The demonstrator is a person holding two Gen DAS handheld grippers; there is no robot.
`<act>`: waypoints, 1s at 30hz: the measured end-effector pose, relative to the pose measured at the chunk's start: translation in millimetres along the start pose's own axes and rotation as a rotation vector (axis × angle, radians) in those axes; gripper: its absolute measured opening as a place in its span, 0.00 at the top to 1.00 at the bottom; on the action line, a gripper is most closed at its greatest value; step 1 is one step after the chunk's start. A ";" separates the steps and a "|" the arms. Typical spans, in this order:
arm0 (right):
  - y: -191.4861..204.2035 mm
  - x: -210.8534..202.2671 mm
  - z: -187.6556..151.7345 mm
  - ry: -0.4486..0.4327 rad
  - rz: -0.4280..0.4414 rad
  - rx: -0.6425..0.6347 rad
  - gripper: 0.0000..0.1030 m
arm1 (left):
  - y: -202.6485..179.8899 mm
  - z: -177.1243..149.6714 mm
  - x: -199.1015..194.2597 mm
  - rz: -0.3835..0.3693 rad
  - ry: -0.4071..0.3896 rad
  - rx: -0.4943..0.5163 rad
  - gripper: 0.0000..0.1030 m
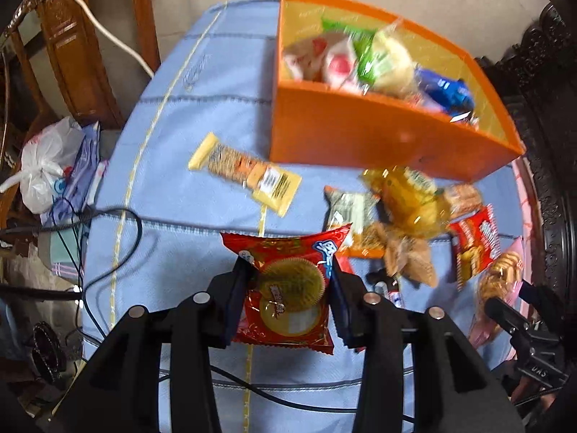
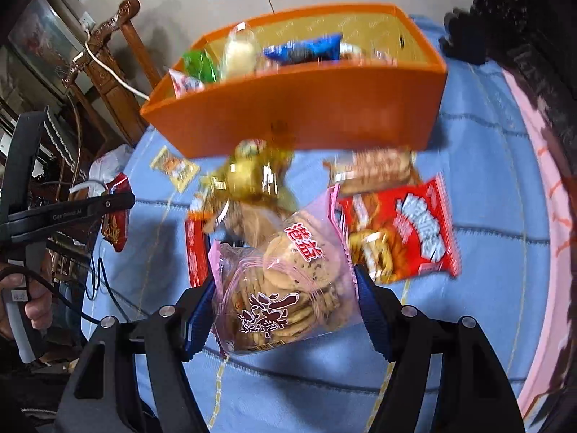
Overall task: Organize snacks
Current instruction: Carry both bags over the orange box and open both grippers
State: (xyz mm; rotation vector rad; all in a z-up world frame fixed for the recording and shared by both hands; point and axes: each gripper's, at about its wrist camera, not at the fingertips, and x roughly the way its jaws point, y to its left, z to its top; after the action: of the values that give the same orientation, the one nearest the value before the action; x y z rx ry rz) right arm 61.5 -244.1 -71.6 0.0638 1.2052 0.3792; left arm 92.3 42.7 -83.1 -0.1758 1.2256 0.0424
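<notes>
My left gripper (image 1: pixel 290 274) is shut on a red cake packet (image 1: pixel 288 292) and holds it above the blue tablecloth. My right gripper (image 2: pixel 285 285) is shut on a pink bag of cookies (image 2: pixel 285 288). The orange box (image 1: pixel 360 137) stands at the far side and holds several snacks; it also shows in the right wrist view (image 2: pixel 306 108). Loose snacks lie before it: a yellow cracker bar (image 1: pixel 245 173), a gold bag (image 1: pixel 411 198) and a red biscuit packet (image 2: pixel 400 231).
The table has a blue cloth (image 1: pixel 173 223) with a pink edge at the right (image 2: pixel 541 187). Black cables (image 1: pixel 119 245) trail over its left side. A white plastic bag (image 1: pixel 47 166) and wooden furniture (image 1: pixel 75 47) stand left of the table.
</notes>
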 end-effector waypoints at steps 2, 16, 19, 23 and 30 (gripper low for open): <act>-0.6 -6.5 12.1 -0.031 0.003 -0.002 0.31 | -13.7 5.1 -20.0 -0.009 -0.032 0.009 0.61; -19.3 -44.9 151.9 -0.285 -0.014 -0.001 0.31 | -79.8 130.3 -46.6 -0.061 -0.178 0.073 0.61; -21.7 -33.2 176.8 -0.292 -0.011 0.010 0.31 | -94.9 153.9 -36.2 -0.069 -0.172 0.089 0.61; -26.8 -20.3 203.4 -0.318 0.019 0.076 0.25 | -110.7 179.6 -18.7 -0.077 -0.178 0.099 0.49; -37.1 -20.5 191.9 -0.338 0.011 0.141 0.06 | -101.2 179.1 -14.4 -0.018 -0.215 0.048 0.04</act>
State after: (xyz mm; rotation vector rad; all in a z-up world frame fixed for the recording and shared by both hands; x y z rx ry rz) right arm 241.1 -256.2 7.4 0.2473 0.8963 0.2793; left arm 267.2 -28.0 0.1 -0.1365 1.0092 0.0151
